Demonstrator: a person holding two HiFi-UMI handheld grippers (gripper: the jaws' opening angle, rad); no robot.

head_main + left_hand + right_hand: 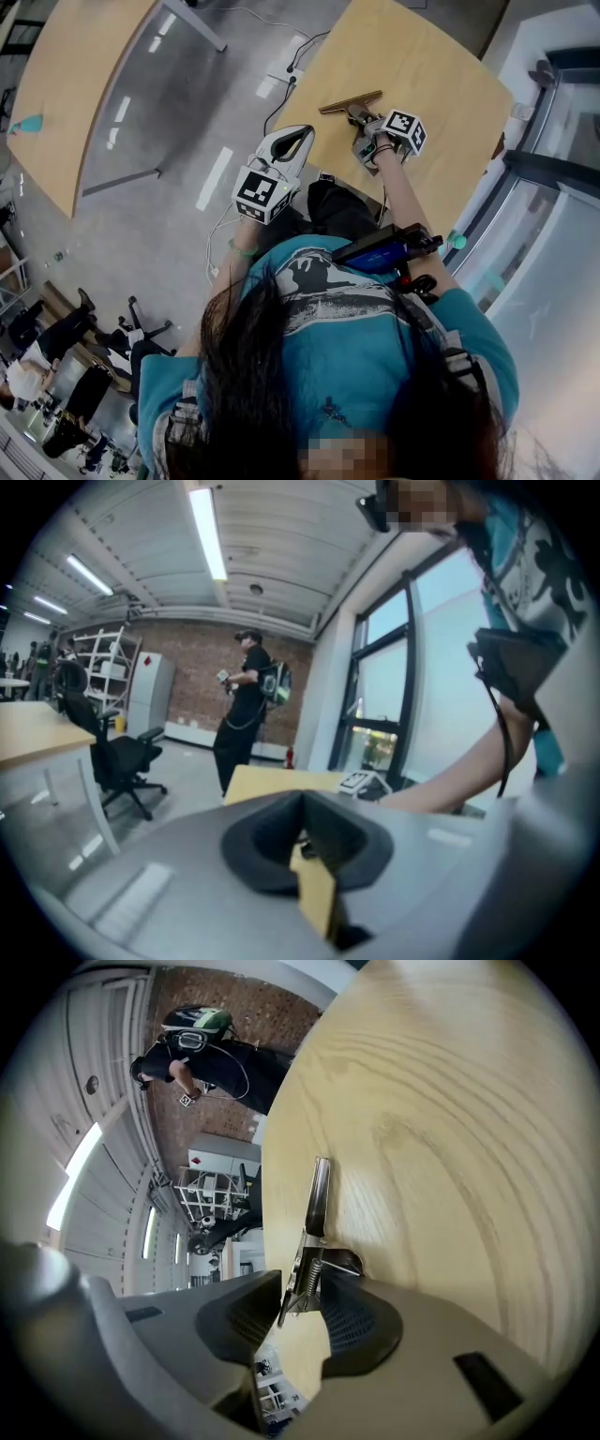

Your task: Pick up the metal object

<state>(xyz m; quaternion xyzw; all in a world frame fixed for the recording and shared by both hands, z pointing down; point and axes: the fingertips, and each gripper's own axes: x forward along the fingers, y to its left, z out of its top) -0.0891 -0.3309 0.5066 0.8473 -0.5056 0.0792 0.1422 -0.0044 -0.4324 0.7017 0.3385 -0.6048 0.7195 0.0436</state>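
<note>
The metal object (351,102) is a long flat bar with a spring clip at its near end, lying on the light wooden table (422,66). In the right gripper view the metal object (317,1199) points away across the table (450,1147), its sprung end sitting between my jaws. My right gripper (361,120) rests low at that end; the right gripper (302,1288) is open, its pads close on either side of the clip. My left gripper (302,139) hangs off the table's left corner, holding nothing; the left gripper (302,832) has its pads together.
A second wooden table (75,84) stands to the left across the grey floor. Cables (281,84) trail beside the near table. A person in black (246,705) stands by the brick wall, an office chair (117,757) nearer. Windows (553,187) line the right side.
</note>
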